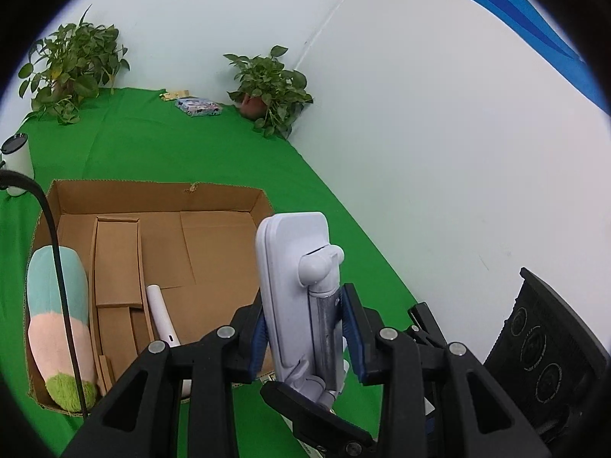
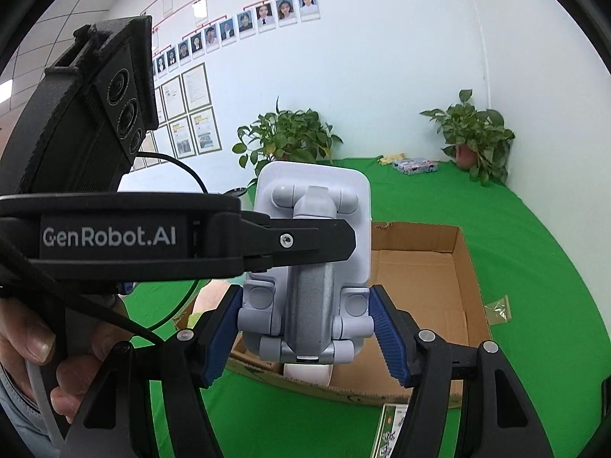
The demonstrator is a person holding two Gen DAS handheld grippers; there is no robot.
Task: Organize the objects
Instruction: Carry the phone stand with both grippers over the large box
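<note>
Grey-white stand, left wrist view: phone stand (image 1: 296, 290) held upright above the green cloth (image 1: 183, 156), long axis pointing away from the camera.
Left gripper: left gripper (image 1: 305, 337) clenched on the stand's metal arm, blue pads pressing both sides.
Box: cardboard box (image 1: 214, 198) lies left of and beyond the fingers, holding a plush pillow (image 1: 57, 320) and a white tube (image 1: 162, 315).
Right wrist view, stand: same phone stand (image 2: 309, 263), seen from behind, hinge block low.
Right gripper: right gripper (image 2: 307, 330) grasping the stand's lower block, its left pad touching, its right pad just beside.
Left gripper here: crosses in from the left, higher on the stand (image 2: 336, 242).
Key relation: cardboard box (image 2: 464, 267) opens directly beyond and below the stand; both hands about equally near, so lowering forward looks likely.
</note>
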